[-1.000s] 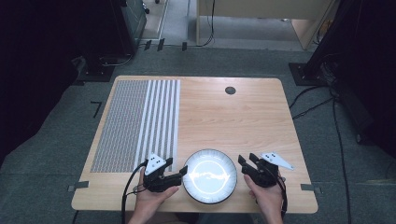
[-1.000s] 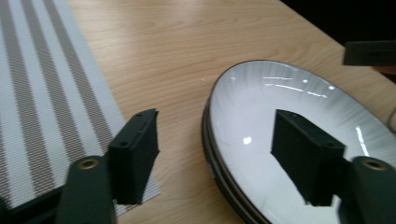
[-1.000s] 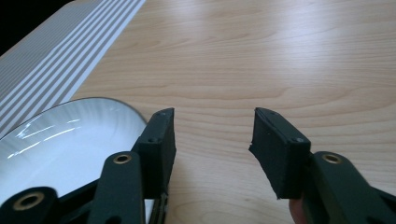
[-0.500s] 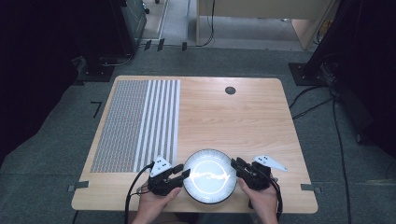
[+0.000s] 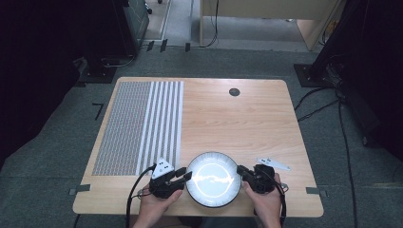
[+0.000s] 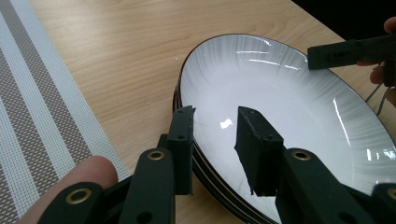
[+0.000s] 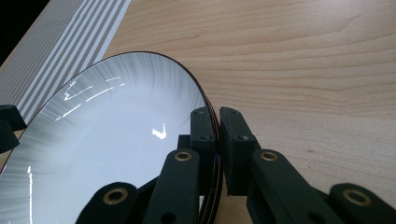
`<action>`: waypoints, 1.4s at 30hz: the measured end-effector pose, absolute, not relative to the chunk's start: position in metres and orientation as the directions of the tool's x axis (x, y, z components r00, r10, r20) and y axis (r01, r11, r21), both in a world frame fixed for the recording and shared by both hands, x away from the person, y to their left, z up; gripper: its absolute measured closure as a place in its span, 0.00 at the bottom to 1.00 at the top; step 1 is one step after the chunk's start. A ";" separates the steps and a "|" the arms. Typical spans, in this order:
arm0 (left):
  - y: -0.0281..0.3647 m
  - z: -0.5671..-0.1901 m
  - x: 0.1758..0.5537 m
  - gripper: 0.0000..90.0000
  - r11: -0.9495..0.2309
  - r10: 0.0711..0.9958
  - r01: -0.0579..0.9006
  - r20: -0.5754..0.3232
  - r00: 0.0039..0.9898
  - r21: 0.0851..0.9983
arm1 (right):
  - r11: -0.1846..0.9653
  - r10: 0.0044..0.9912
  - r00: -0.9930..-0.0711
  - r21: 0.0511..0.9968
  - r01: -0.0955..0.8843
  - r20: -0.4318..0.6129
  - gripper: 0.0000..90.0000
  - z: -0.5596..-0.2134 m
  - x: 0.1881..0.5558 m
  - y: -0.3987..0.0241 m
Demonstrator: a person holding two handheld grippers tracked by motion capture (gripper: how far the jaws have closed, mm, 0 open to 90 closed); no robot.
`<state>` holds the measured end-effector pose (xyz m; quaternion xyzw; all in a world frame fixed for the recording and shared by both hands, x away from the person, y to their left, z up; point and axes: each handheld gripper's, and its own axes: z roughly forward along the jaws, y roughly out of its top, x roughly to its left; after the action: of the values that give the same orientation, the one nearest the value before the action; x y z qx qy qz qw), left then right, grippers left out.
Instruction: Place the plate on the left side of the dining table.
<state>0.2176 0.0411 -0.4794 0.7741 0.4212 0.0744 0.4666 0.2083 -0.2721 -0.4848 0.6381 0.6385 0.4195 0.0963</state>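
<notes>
Plate: rim clamped in right gripper; left gripper straddles opposite rim, jaws just closing, gap remaining.

High view: fixed overhead, facing forward and down on the plate, far off. Gripper views: close, low, aimed across the plate from opposite rims; all three share it.

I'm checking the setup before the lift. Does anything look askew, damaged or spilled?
Nothing stands out. The white round plate with a dark rim lies flat near the front edge of the wooden table, unchipped as far as can be seen. The grey striped placemat lies straight. Nothing is spilled.
</notes>
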 end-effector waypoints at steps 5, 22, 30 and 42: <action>0.039 -0.484 0.220 0.75 -0.243 0.726 0.604 -0.271 0.633 0.759 | -0.167 0.896 -0.164 0.654 0.738 0.413 0.94 -0.486 0.208 -0.271; 0.037 -0.489 0.219 0.80 -0.219 0.752 0.628 -0.281 0.597 0.747 | -0.293 0.836 -0.102 0.597 0.747 0.539 0.94 -0.493 0.207 -0.279; 0.039 -0.489 0.220 0.81 -0.205 0.747 0.635 -0.301 0.594 0.745 | -0.367 0.776 -0.083 0.555 0.747 0.625 0.93 -0.498 0.208 -0.287; 0.037 -0.486 0.220 0.76 -0.277 0.732 0.608 -0.246 0.636 0.744 | -0.157 0.852 -0.185 0.578 0.801 0.489 0.93 -0.483 0.212 -0.283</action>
<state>0.2203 0.0365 -0.4861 0.7959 0.4207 0.0721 0.4293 0.2119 -0.2834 -0.4825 0.6374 0.6484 0.4151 0.0311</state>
